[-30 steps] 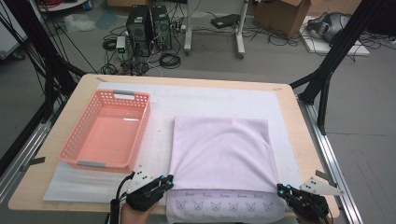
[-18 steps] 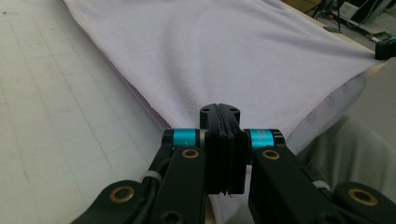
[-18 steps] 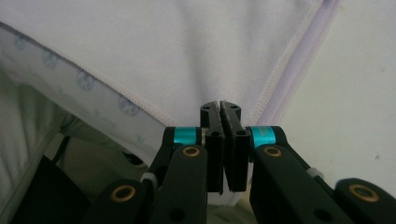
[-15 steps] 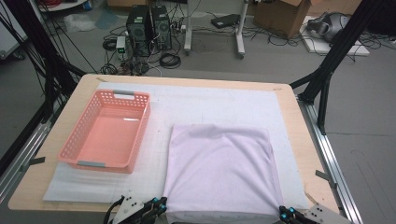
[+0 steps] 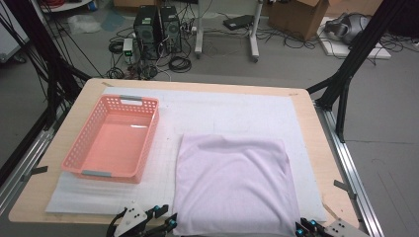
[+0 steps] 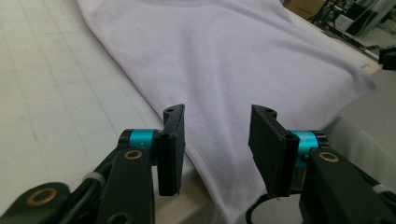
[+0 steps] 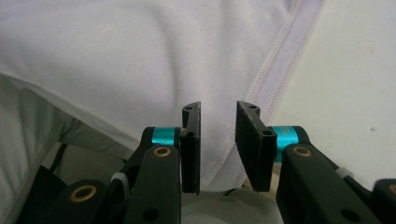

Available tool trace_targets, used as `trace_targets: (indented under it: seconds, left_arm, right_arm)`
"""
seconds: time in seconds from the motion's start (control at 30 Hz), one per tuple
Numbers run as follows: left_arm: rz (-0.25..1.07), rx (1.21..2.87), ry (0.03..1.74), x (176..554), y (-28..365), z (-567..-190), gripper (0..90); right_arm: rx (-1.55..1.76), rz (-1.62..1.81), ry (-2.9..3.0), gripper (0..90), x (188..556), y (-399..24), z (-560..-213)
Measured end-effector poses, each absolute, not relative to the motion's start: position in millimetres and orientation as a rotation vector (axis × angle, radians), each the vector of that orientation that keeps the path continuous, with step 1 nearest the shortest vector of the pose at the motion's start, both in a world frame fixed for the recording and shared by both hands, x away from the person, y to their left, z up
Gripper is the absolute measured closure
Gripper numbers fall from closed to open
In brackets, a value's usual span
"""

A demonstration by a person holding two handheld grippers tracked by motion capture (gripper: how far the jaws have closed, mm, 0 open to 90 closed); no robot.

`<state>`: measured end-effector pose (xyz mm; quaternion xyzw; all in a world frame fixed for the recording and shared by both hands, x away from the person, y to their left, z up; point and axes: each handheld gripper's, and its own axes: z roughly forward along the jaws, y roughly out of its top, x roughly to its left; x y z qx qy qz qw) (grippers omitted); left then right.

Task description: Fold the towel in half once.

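Both grippers have just been opening, nothing pinched: left gripper (image 6: 215, 140) and right gripper (image 7: 217, 142) sit at the towel's (image 5: 232, 187) 2 near corners. Towel lies flat on the mat (image 5: 222, 113), right of the basket (image 5: 113, 143), stretching away from both.

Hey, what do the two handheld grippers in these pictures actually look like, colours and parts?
Both match: the left gripper and right gripper each have flat black rectangular jaws, teal collars beside them, black linkage arms with brass-coloured pivot bushings. In the high view, the left gripper carries a grey three-cornered plate with small holes.
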<state>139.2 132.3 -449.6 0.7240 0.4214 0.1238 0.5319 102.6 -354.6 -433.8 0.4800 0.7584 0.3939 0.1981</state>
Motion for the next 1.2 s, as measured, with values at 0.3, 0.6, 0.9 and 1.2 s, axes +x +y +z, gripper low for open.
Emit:
trace_targets:
  seconds: [0.3,0.6,0.9,1.2]
  left_arm:
    - [0.326,1.718,1.007,168.0,126.0,-449.9,52.8]
    - [0.323,1.73,1.032,212.8,116.4,-451.4,48.0]
    - [0.313,1.717,1.034,258.4,107.7,-449.1,43.9]
    - [0.351,1.77,1.057,296.2,101.9,-442.7,42.8]
  right_arm:
    - [1.349,1.083,2.126,69.3,129.0,-358.9,-436.5]
    - [1.353,1.076,2.13,67.7,169.7,-365.3,-438.2]
    - [1.344,1.081,2.147,65.8,220.0,-370.3,-439.6]
    - [1.339,1.121,2.165,58.4,267.5,-364.1,-441.4]
